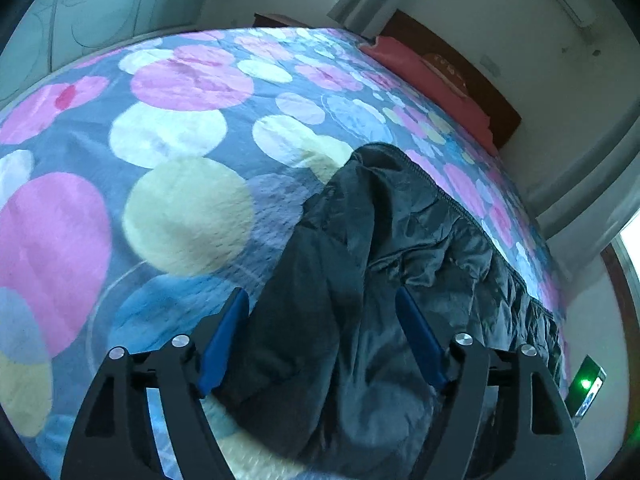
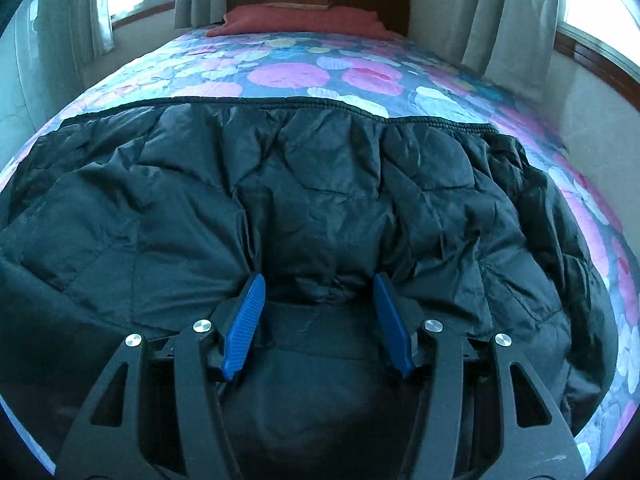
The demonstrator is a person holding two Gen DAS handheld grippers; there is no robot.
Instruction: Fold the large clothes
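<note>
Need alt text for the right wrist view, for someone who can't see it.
A dark padded jacket lies spread across a bed with a circle-patterned cover. The right gripper points down at it, blue fingers apart with fabric bunched between them. A red pillow lies by the headboard.

My left gripper (image 1: pixel 322 304), black frame with blue ribbed pads, angles downward, jaws wide apart, pads pressing nothing. My right gripper (image 2: pixel 318 290), same black and blue build, also tilts down, jaws parted about halfway; can't tell whether its pads grip anything.
</note>
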